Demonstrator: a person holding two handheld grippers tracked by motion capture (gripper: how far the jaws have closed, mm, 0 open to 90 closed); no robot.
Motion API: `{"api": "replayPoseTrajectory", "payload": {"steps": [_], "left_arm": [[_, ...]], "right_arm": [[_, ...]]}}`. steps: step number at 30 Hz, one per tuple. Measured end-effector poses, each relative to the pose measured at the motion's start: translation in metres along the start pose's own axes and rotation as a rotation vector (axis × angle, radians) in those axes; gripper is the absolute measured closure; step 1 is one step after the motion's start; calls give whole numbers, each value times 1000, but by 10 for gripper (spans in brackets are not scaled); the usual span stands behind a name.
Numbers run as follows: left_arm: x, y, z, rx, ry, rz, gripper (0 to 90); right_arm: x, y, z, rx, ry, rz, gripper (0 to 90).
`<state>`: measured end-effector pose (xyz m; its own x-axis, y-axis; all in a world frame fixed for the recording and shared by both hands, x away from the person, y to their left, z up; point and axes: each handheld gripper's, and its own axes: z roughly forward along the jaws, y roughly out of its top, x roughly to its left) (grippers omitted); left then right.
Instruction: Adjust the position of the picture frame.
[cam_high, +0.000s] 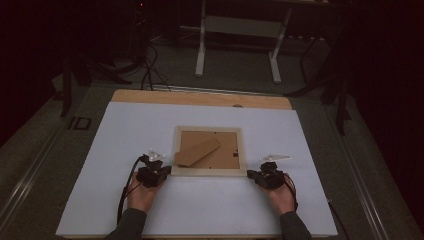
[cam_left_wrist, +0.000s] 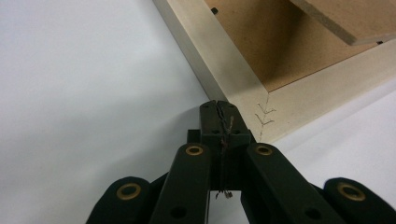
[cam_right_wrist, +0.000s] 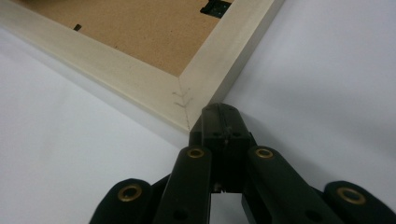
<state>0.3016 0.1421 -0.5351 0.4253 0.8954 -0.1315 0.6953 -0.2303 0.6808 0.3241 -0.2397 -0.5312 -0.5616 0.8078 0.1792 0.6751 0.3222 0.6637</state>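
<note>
A pale wooden picture frame (cam_high: 209, 172) lies face down on the white board (cam_high: 150, 130), its brown backing up, with a brown stand flap (cam_high: 197, 152) lying at a slant across the backing. My left gripper (cam_high: 166, 171) is shut with nothing in it, its tips at the frame's near left corner (cam_left_wrist: 261, 116). At the near right corner (cam_right_wrist: 184, 105) my right gripper (cam_high: 251, 175) is shut and empty too. In the left gripper view the closed jaws of that gripper (cam_left_wrist: 219, 109) meet the frame's edge; in the right gripper view those of the right gripper (cam_right_wrist: 219, 112) touch the corner.
The white board lies on a wooden tabletop (cam_high: 200, 98) whose far edge shows. Beyond it, on the dark floor, stand a white table base (cam_high: 239, 30) and black cables (cam_high: 148, 65). Bare board lies to both sides and in front of the frame.
</note>
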Motion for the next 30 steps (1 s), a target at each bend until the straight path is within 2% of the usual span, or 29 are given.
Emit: {"api": "replayPoseTrajectory", "payload": {"steps": [5,11,15,20,26,29,30], "left_arm": [[-3,0,1,-2,-10,10,900],[-2,0,1,-4,-18,0,900],[-2,-1,1,-7,-16,0,900],[-1,-2,0,-11,-30,13,900],[0,-3,0,-15,-41,0,900],[1,-3,0,-22,-29,8,839],[3,-3,0,-28,-30,17,830]], "right_arm": [[-5,-1,-2,-6,-8,13,900],[-5,-1,-1,-10,-6,-1,900],[-3,0,-2,-4,-26,-23,900],[-3,-2,-2,-16,-27,-23,900],[-3,-3,-1,-24,-25,-27,900],[-3,-3,-2,-28,-24,-29,895],[-4,-5,-2,-40,-26,-30,864]]}}
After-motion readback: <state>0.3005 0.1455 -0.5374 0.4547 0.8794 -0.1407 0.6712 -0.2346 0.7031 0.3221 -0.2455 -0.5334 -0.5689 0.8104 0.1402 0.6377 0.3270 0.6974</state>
